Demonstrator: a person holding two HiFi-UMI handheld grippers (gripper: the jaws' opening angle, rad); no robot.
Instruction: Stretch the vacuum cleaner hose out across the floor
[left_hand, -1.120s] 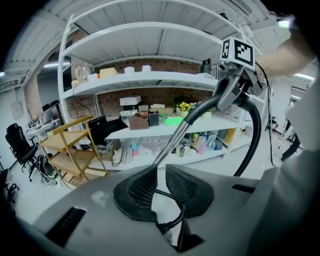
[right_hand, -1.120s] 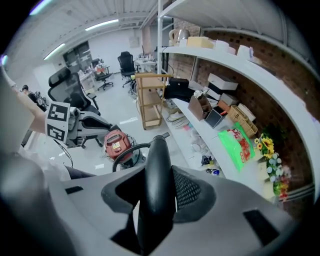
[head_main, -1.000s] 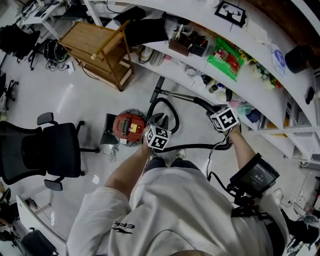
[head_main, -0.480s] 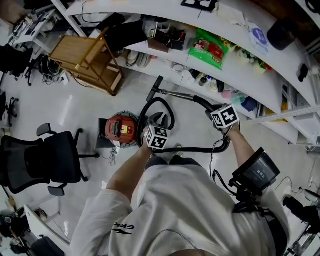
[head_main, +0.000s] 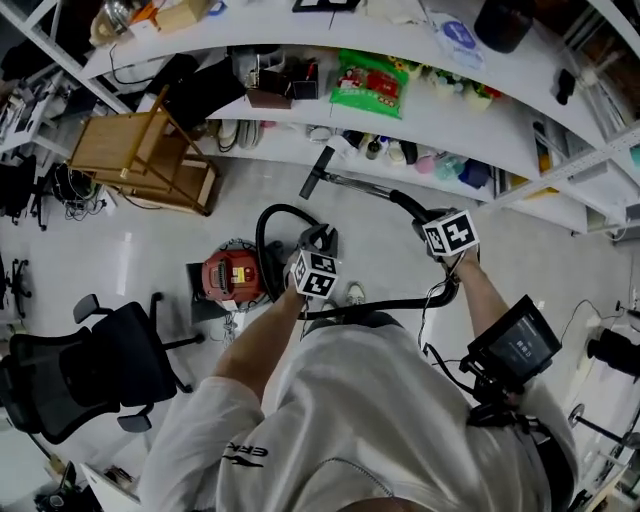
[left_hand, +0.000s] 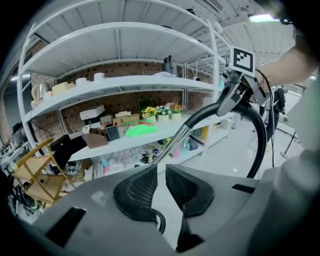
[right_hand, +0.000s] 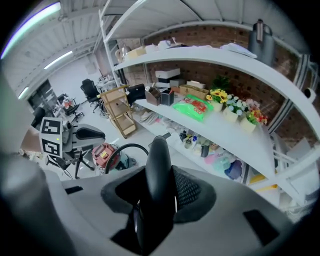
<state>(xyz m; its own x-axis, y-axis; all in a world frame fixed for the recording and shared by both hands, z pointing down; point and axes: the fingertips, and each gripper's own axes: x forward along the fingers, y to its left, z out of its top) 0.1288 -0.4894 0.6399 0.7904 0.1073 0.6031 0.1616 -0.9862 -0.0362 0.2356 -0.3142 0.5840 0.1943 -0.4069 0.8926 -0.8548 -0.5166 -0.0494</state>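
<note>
Black vacuum hose (head_main: 262, 235) is not stretched yet: it makes one loop on the floor (head_main: 130, 250) just right of the red canister (head_main: 222, 275), then runs close past your feet and up to the right. Your right hand-held gripper (head_main: 428, 214) is clamped on the curved black handle (right_hand: 159, 170) of the metal wand (head_main: 355, 184). The pads of your left hand-held gripper (head_main: 318, 240) stand nearly together and hold nothing.

To do this step well, keep the grip on the handle firm and carry it away from the canister, so the loop opens into a straight line. Pull slowly, I think, or the canister may roll after you. The free gripper could guide the loop.

Compared with a second ago, the loop is wider and lies more to the left. The canister now sits further from your left gripper, and more of the far shelf (head_main: 400, 45) shows.
</note>
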